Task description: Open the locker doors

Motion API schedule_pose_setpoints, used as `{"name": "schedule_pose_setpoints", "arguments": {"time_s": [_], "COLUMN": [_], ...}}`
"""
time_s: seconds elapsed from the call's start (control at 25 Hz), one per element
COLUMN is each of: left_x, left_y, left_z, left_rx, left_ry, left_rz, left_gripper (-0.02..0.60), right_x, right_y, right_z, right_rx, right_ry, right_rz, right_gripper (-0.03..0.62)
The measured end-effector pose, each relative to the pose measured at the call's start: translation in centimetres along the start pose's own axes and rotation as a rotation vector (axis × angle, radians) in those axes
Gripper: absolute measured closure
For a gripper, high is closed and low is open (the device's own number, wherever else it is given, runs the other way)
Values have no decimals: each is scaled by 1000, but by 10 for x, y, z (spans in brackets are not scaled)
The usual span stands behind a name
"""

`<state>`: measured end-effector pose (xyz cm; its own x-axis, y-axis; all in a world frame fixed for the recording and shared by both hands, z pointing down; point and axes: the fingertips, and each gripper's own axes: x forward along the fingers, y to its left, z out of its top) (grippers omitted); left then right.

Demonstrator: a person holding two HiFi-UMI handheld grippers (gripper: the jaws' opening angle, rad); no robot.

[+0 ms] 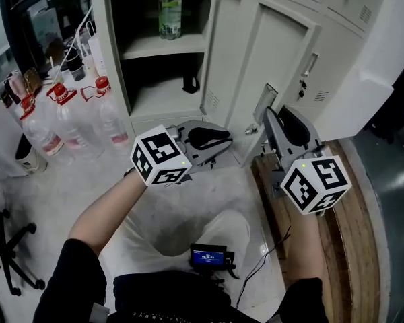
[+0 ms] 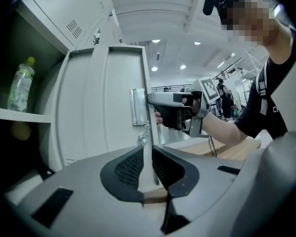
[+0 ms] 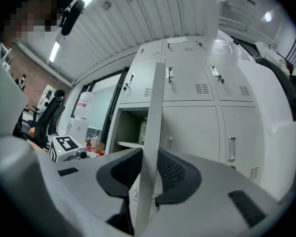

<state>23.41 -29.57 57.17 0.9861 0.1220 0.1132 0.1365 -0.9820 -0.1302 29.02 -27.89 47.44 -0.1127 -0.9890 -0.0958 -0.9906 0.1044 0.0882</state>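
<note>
The grey locker bank has its left compartment open, with a green-capped bottle on the upper shelf. That compartment's door stands swung out. My left gripper is at this door's lower edge. In the left gripper view the thin door edge runs between the jaws, and the pads press on it. My right gripper is on a second door, seen edge-on. In the right gripper view that edge fills the gap between the jaws.
Several water bottles stand on the floor left of the lockers. A wooden board lies at the right. A black chair base is at the far left. A small black item lies on the lower shelf.
</note>
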Motion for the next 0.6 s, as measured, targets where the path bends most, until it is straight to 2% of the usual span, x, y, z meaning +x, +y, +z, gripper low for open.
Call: {"name": "schedule_pose_setpoints", "arguments": {"time_s": [0.16, 0.28, 0.4, 0.6], "left_x": [-19, -28, -31, -32], "left_y": [41, 67, 73, 73], "left_z": [-11, -17, -19, -22], "left_rx": [10, -29, -61, -59], "left_ry": [57, 89, 99, 111], "left_rz": [184, 299, 308, 297], "left_gripper": [517, 517, 517, 517], "right_x": [1, 3, 5, 8], "right_y": [-13, -25, -38, -51], "right_z": [-1, -3, -6, -7], "right_rx": [13, 36, 55, 84], "right_ry": [-3, -4, 0, 6], "right_rz": [-27, -44, -69, -95], "right_gripper": [477, 479, 483, 487]}}
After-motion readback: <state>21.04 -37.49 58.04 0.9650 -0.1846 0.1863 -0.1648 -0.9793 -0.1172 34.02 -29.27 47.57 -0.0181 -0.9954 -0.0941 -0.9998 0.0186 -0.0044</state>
